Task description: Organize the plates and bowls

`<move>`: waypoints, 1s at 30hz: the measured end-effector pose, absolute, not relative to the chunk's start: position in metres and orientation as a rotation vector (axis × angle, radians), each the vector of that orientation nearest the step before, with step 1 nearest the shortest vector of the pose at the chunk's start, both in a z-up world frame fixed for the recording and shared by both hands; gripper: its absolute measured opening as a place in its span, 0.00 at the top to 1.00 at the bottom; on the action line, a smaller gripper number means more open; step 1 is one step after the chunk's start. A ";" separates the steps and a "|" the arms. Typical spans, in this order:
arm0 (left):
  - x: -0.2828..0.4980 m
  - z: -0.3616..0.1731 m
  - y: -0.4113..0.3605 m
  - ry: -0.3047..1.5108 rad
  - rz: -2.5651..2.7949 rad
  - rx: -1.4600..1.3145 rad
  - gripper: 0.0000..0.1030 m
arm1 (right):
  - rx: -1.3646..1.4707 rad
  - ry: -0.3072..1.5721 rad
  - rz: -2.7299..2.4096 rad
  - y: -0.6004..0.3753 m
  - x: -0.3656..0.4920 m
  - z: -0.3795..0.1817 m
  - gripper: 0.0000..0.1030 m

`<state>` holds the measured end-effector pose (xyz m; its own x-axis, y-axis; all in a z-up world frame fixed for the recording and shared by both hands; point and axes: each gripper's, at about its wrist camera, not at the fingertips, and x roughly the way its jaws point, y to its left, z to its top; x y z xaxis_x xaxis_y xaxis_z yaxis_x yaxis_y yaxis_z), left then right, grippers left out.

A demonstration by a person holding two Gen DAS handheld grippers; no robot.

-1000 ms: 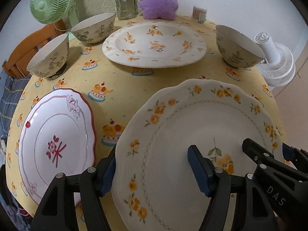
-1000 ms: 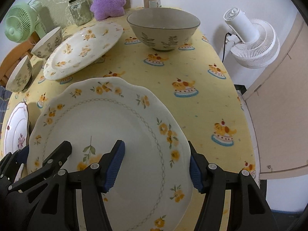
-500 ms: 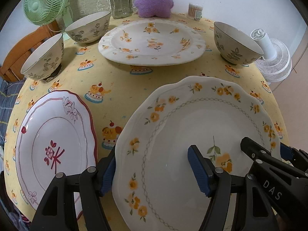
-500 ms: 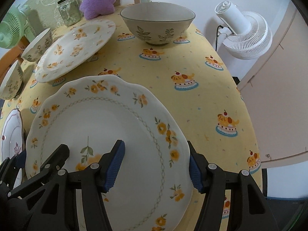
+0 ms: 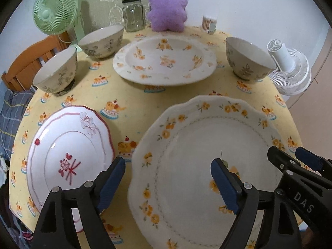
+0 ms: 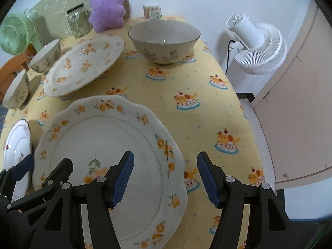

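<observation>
A large scalloped plate with orange flowers lies flat on the yellow tablecloth. My left gripper straddles its left rim. Its jaws are opening: one pad hangs over the plate and the other stands just off the rim, so neither presses. My right gripper is open astride the right rim in the same way. Each gripper shows in the other's view, the right gripper and the left gripper. A red-rimmed plate lies to the left, and a deep floral plate sits behind.
Three patterned bowls stand around the deep plate: two at the left and one at the right. A green fan, a glass jar, a purple plush and a swab tub line the back. A white fan stands off the table's right edge.
The left gripper's jaws have spread wider, and its left pad now stands clear of the plate's rim. The right gripper has lifted slightly. The floral plate has not moved.
</observation>
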<state>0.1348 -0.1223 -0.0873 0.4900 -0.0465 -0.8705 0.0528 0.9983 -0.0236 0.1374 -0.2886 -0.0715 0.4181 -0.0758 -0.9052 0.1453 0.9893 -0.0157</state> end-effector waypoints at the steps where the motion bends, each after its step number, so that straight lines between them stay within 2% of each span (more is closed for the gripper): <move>1: 0.134 -0.084 -0.120 1.050 -0.063 0.007 0.15 | 0.071 1.121 -0.139 -0.287 0.136 -0.068 0.33; 16: 0.129 -0.028 -0.066 0.946 -0.182 0.054 0.13 | 0.111 0.963 -0.194 -0.232 0.109 -0.002 0.32; 30: 0.148 0.004 -0.021 0.901 -0.196 0.047 0.11 | 0.143 0.899 -0.235 -0.188 0.119 0.028 0.32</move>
